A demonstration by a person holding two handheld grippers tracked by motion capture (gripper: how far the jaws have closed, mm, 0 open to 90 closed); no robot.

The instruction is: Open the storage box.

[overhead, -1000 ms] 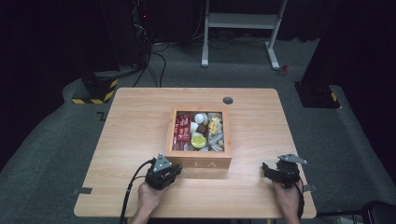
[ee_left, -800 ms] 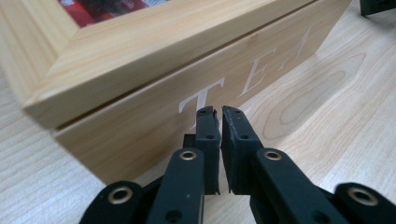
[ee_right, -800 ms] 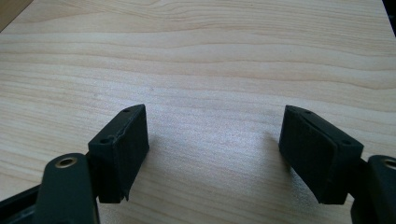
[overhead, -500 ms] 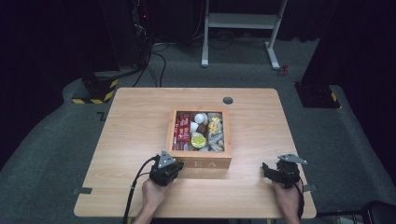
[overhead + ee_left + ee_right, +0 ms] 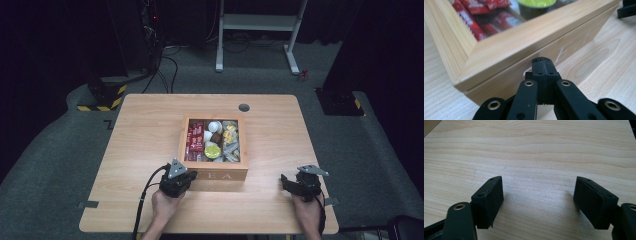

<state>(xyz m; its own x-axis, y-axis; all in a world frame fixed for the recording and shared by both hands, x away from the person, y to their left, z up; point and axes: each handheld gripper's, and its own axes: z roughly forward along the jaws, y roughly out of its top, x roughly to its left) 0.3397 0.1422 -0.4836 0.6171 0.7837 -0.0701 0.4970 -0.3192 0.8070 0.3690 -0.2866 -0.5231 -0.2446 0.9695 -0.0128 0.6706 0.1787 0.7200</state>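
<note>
wooden box (image 5: 216,173) lettered "tea", mid-table, lid open. holds red packets (image 5: 195,139), a yellow-lidded pod (image 5: 213,149), white cups (image 5: 214,126).

White letters "EA" (a first letter is hidden) stand on the wooden box (image 5: 220,176) front.

A light wooden tabletop (image 5: 150,130) stood on grey carpet (image 5: 60,165) in a dim, dark-walled room. Beyond its far edge stood a white metal frame (image 5: 257,22); off its far left corner sat a yellow-and-black striped base (image 5: 102,97) with black cables (image 5: 165,65) nearby.
</note>
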